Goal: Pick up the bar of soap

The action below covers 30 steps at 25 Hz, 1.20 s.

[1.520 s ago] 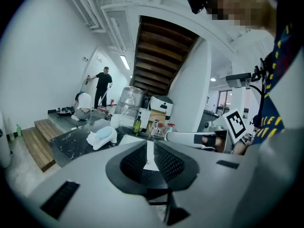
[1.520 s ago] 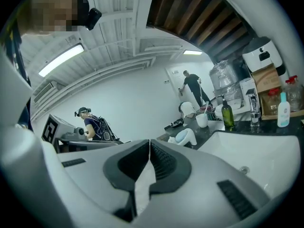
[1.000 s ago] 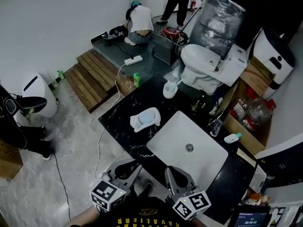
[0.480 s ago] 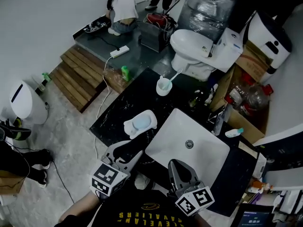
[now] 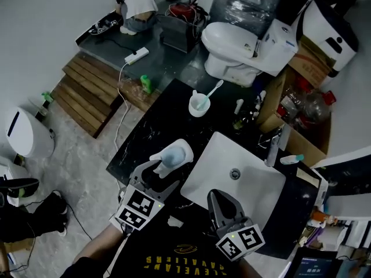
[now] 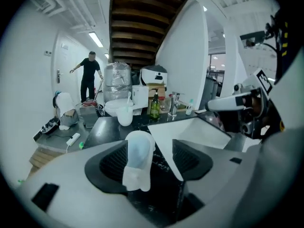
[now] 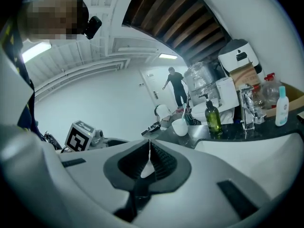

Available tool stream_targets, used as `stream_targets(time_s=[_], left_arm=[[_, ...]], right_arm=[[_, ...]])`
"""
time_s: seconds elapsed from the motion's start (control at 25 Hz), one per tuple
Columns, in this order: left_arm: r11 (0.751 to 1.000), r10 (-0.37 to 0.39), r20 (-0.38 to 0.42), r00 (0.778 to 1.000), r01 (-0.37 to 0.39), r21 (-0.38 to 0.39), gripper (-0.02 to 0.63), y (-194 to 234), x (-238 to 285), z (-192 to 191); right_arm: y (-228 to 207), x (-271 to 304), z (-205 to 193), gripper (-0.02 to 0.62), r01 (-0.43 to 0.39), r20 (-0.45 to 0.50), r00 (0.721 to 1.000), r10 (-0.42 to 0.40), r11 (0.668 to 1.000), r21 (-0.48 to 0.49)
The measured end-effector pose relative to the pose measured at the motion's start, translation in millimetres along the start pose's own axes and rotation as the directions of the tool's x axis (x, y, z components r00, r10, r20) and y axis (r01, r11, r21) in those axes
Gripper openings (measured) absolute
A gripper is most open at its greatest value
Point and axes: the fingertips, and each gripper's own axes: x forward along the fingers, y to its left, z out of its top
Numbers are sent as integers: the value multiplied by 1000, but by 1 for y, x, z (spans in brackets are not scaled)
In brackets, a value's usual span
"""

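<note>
A pale blue bar of soap (image 5: 170, 155) lies in a white soap dish (image 5: 181, 149) on the black counter (image 5: 145, 138), left of the white sink (image 5: 255, 187). My left gripper (image 5: 157, 176) reaches the dish's near end, and its jaws are opening wide. In the left gripper view the soap (image 6: 138, 150) and dish (image 6: 135, 178) stand between the two pads, closer to the left one, and neither pad presses on them. My right gripper (image 5: 216, 196) hovers over the sink's near edge with its jaws (image 7: 148, 163) shut on nothing.
A white cup with a toothbrush (image 5: 200, 104), a green bottle (image 5: 240, 122) and a faucet (image 5: 272, 149) stand at the counter's far side. Beyond are a toilet (image 5: 232, 45), cardboard boxes (image 5: 293, 126) and wooden steps (image 5: 87, 91). A person (image 6: 89, 77) stands far back.
My left gripper has moved forward to the soap dish and its jaws have spread from nearly shut to wide. The right gripper has stayed shut near the sink's front.
</note>
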Motion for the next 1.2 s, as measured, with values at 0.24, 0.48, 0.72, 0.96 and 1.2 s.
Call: stream_targets(time_s=[0.24,0.48,0.72,0.96,1.2], left_arm=[[988,18,-161,987,8,155,291,24,37,-26],[962,2,-253,968,67,266,291,34,58,-33],[941,6,-321,947,104,324,291,37,70,-39],[927,3,-341,940,125,353,290,39,79,-40],[922,0,-329,944,128,366,272,38,80,-40]], right_arm=[[-9,16,-1,20,40,-15,999,-39,999,32],[-22,29,1,20,83,-14,997,-82,994,71],[-39,33,3,20,128,-10,992,-127,984,126],[-47,36,2,20,148,-10,989,-148,977,155],[-50,37,3,20,149,-11,989,-150,975,167]])
